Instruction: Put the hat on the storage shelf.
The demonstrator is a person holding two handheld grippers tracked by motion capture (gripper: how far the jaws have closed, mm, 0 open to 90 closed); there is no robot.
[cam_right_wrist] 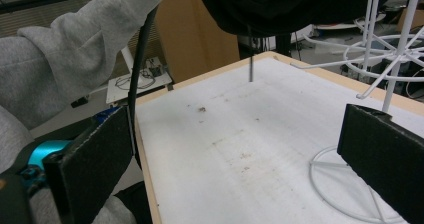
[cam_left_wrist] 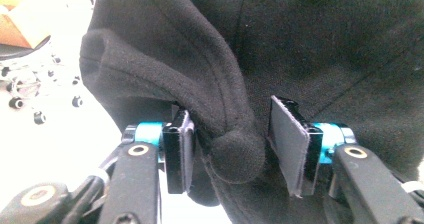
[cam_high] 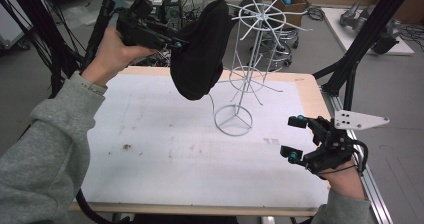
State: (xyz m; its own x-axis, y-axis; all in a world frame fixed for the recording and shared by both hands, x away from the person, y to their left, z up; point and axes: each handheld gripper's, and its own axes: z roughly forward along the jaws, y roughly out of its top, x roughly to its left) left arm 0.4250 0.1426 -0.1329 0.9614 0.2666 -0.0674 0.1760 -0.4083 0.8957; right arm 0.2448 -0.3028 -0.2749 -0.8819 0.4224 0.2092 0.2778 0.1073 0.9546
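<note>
The left gripper (cam_high: 172, 43) is raised high beside the rack (cam_high: 247, 59), jaws narrowly parted around the cap (cam_high: 197, 54). The right gripper (cam_high: 295, 139) is held wide and empty above the worktop (cam_high: 150, 149).

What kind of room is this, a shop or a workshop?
Probably a lab or workshop: black frame struts flank the table, cables tangle beyond it, and a cardboard box sits on the floor.

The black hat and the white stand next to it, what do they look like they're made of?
The black hat looks like soft matte fabric, perhaps fleece or felted wool: the left gripper view shows a fuzzy nap, stitched seams and a cloth-covered button, and it droops in folds. The white stand looks like thin metal wire with a smooth white coating: slim rigid rods and rings, though painted plastic cannot be ruled out.
</note>
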